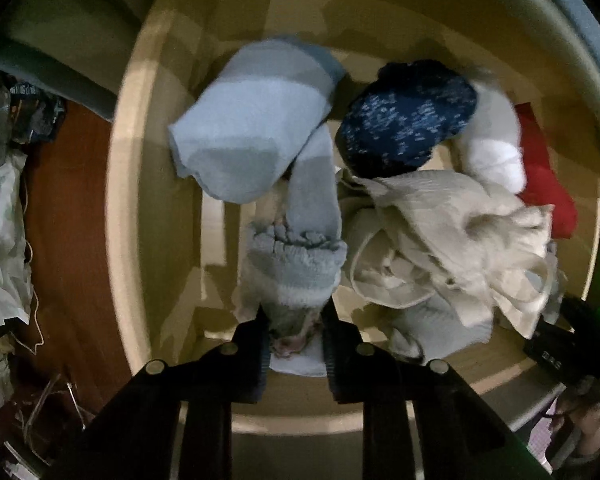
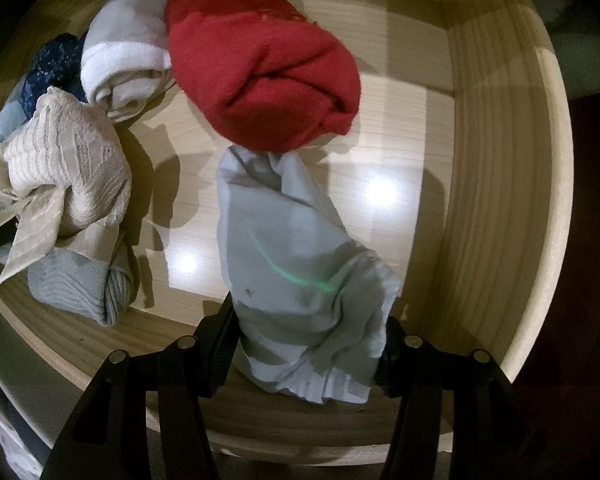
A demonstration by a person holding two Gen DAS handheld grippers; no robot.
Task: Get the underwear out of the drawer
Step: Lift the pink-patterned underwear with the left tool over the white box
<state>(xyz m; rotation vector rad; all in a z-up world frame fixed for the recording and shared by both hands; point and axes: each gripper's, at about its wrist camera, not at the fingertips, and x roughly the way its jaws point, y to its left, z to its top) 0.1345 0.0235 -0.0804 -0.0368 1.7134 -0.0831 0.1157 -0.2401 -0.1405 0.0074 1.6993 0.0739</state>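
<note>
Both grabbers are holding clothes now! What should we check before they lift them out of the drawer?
1. Left gripper shut on the blue sock: ok, the cuff is pinched between its fingers.
2. Right gripper shut on the pale blue cloth: ok, the fabric fills the gap.
3. Pale blue cloth free of the red bundle: not ok, its far end lies against the bundle.
4. Blue sock free of its neighbours: cannot tell, it runs under a bigger blue roll.
5. Cream bundle clear of both grips: ok.
6. Drawer open enough to lift straight up: ok.
</note>
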